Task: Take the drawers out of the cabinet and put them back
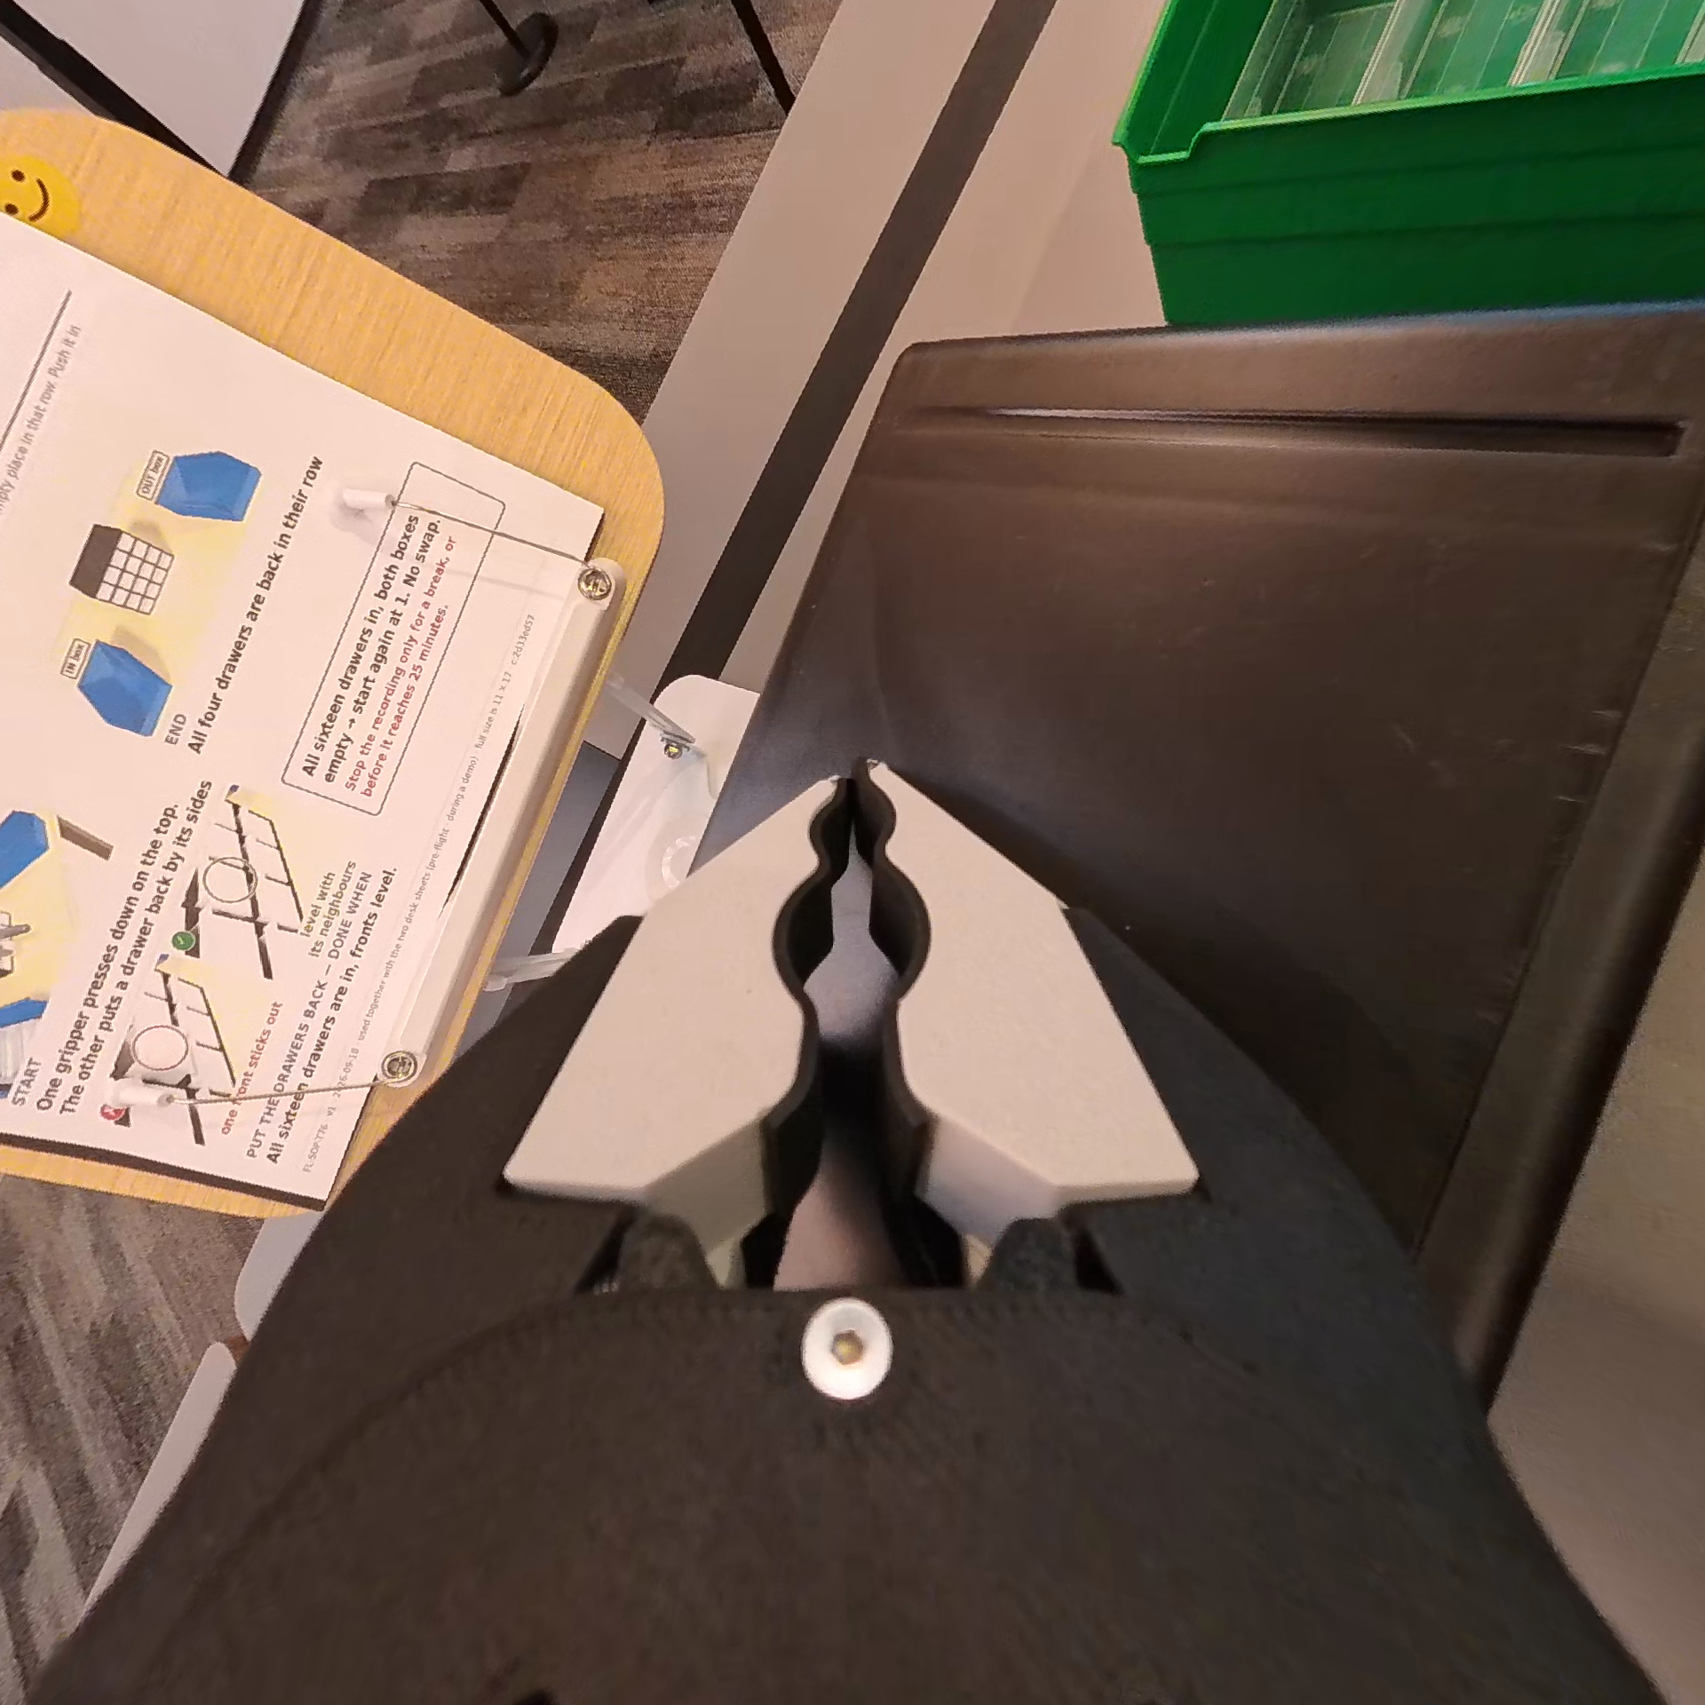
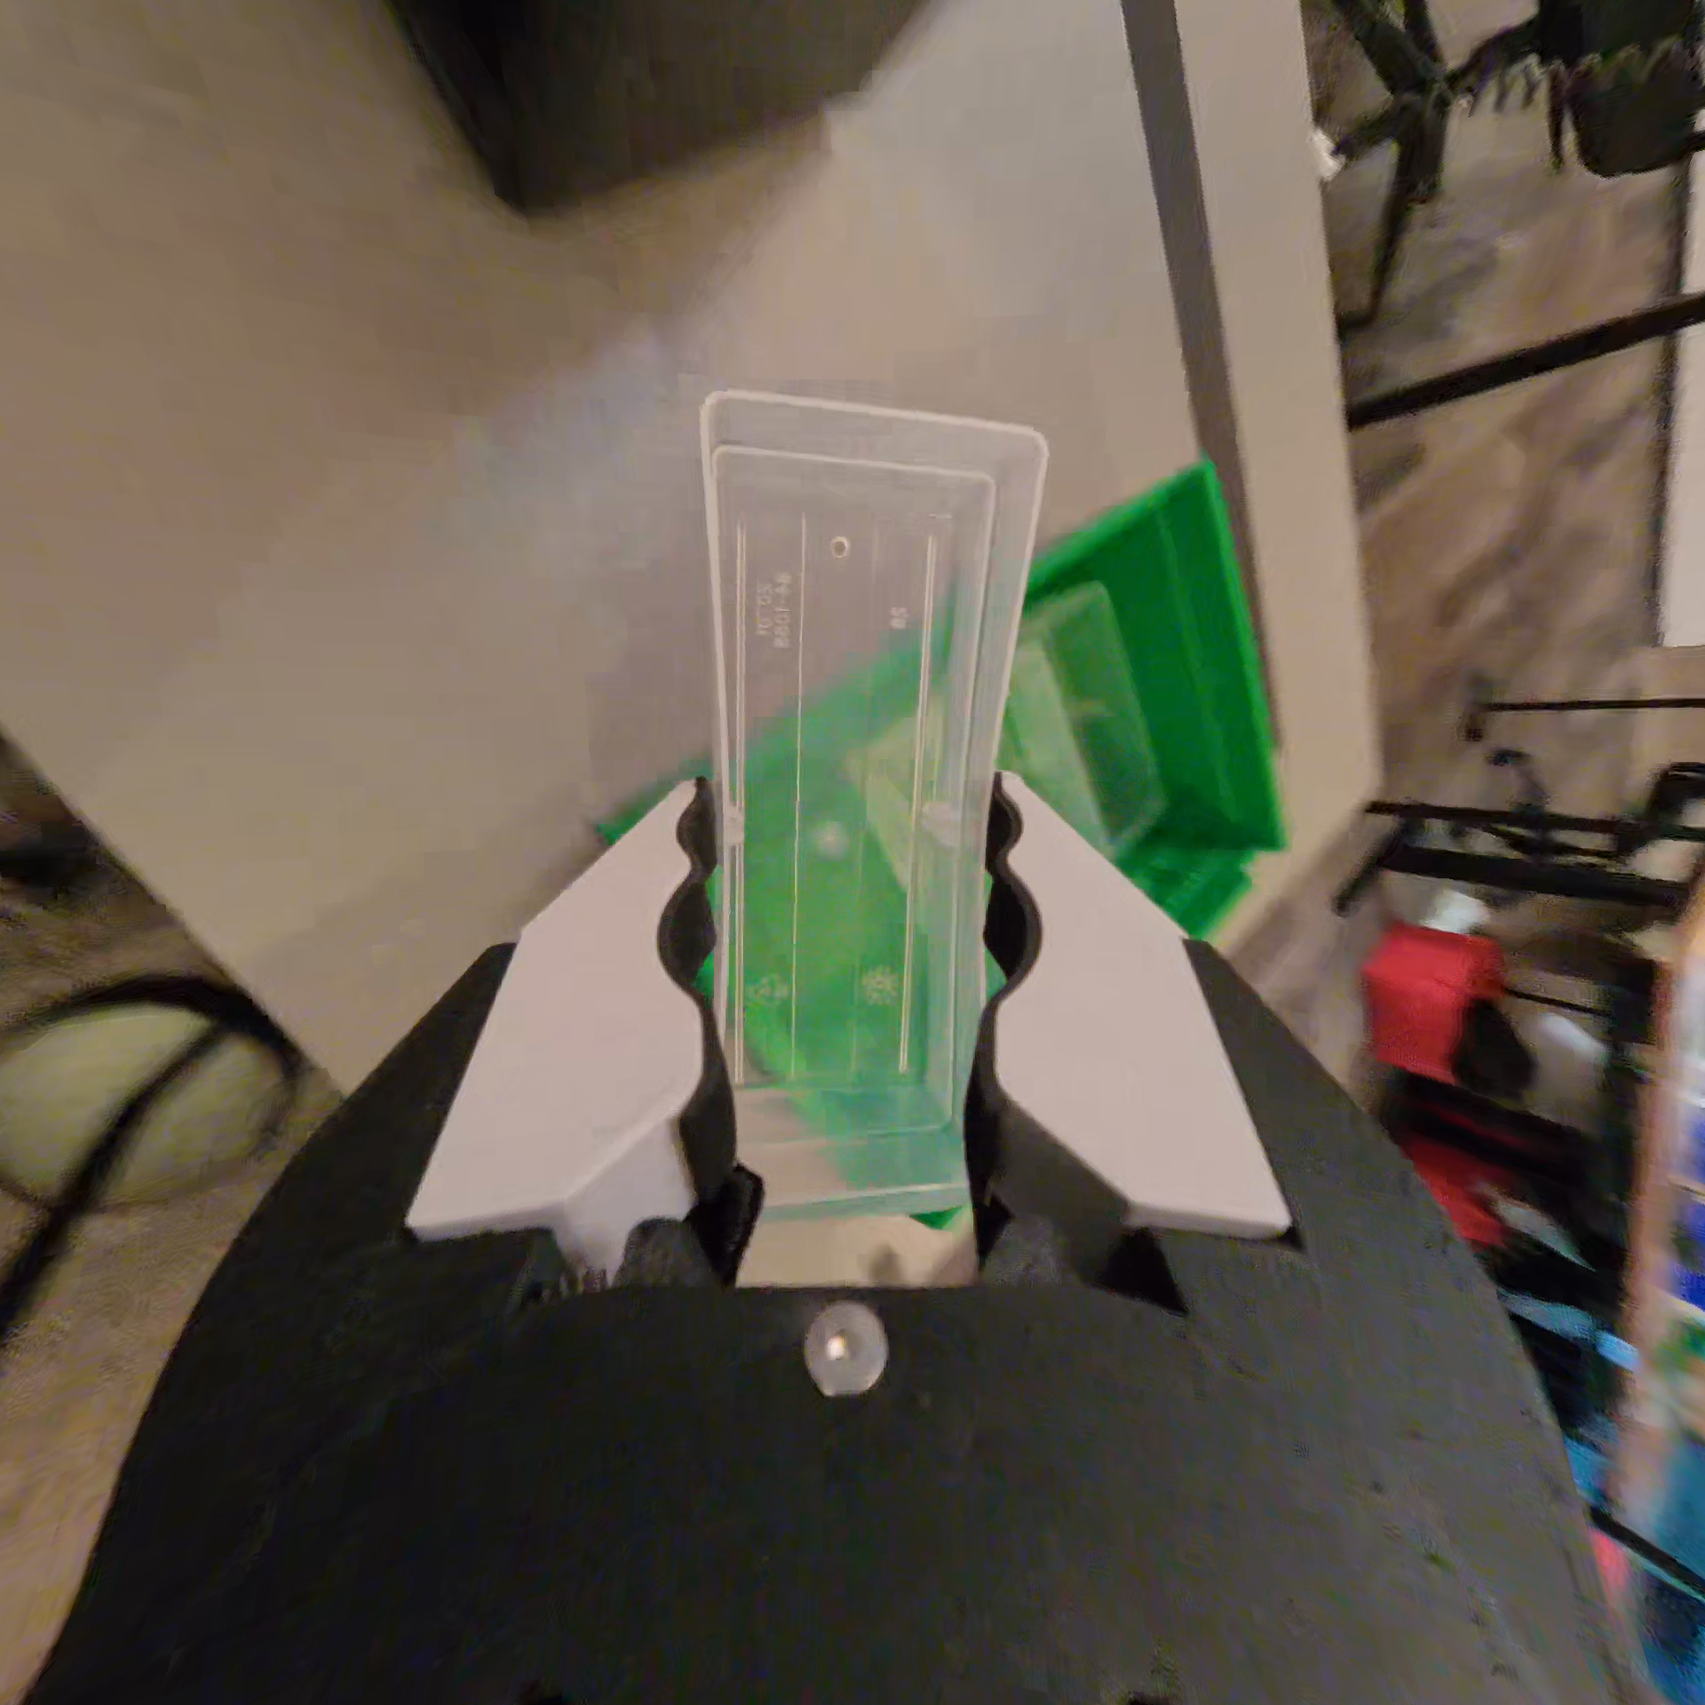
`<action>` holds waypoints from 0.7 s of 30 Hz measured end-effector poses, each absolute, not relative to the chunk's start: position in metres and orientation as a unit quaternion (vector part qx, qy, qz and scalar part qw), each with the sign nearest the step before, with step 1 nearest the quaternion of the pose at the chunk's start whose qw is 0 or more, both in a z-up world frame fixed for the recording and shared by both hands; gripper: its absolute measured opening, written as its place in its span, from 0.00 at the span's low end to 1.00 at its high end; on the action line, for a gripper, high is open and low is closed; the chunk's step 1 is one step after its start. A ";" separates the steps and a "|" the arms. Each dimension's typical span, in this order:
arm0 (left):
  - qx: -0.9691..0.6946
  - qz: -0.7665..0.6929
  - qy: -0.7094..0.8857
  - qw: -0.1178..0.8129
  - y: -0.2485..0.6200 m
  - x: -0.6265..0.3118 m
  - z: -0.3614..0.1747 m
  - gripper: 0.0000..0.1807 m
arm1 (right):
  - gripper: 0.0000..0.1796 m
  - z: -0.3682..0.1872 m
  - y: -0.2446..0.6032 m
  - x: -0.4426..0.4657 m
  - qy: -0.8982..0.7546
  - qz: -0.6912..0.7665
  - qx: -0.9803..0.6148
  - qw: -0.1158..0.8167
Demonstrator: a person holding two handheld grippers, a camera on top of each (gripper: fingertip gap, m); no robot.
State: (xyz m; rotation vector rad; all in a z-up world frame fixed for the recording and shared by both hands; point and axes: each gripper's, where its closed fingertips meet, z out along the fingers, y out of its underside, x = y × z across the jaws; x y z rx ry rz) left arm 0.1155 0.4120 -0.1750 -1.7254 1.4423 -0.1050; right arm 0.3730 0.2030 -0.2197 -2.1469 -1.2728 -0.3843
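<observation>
A clear plastic drawer [image 2: 858, 757] is gripped by its two long sides in the right tongs [image 2: 853, 812], held in the air above a green bin [image 2: 1190, 646] on the pale tabletop [image 2: 323, 461]. The left tongs [image 1: 853, 793] are clenched on nothing, their tips at the dark top of the cabinet [image 1: 1292, 664], with a printed instruction sheet [image 1: 277, 738] off to the left.

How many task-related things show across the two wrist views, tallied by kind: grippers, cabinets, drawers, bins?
Two-finger grippers: 2, the left gripper and the right gripper
Black plastic cabinet: 1
Clear plastic drawer in the right gripper: 1
Green plastic bin: at least 1; it appears stacked, and the blur hides the exact number
Total: at least 5
</observation>
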 end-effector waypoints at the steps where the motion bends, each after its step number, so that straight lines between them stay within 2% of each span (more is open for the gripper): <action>1: -0.692 -0.042 0.578 0.430 0.412 0.116 -0.175 0.00 | 0.32 -0.219 0.208 0.396 -0.490 -0.171 -0.805 0.289; 9: -0.694 -0.046 0.577 0.428 0.412 0.116 -0.175 0.00 | 0.32 -0.307 0.231 0.486 -0.562 -0.207 -0.793 0.114; 15: -0.696 -0.051 0.576 0.426 0.412 0.116 -0.175 0.00 | 0.32 -0.353 0.234 0.493 -0.601 -0.192 -0.774 0.061; 21: -0.696 -0.051 0.576 0.426 0.412 0.116 -0.175 0.00 | 0.36 -0.366 0.242 0.506 -0.597 -0.224 -0.770 0.031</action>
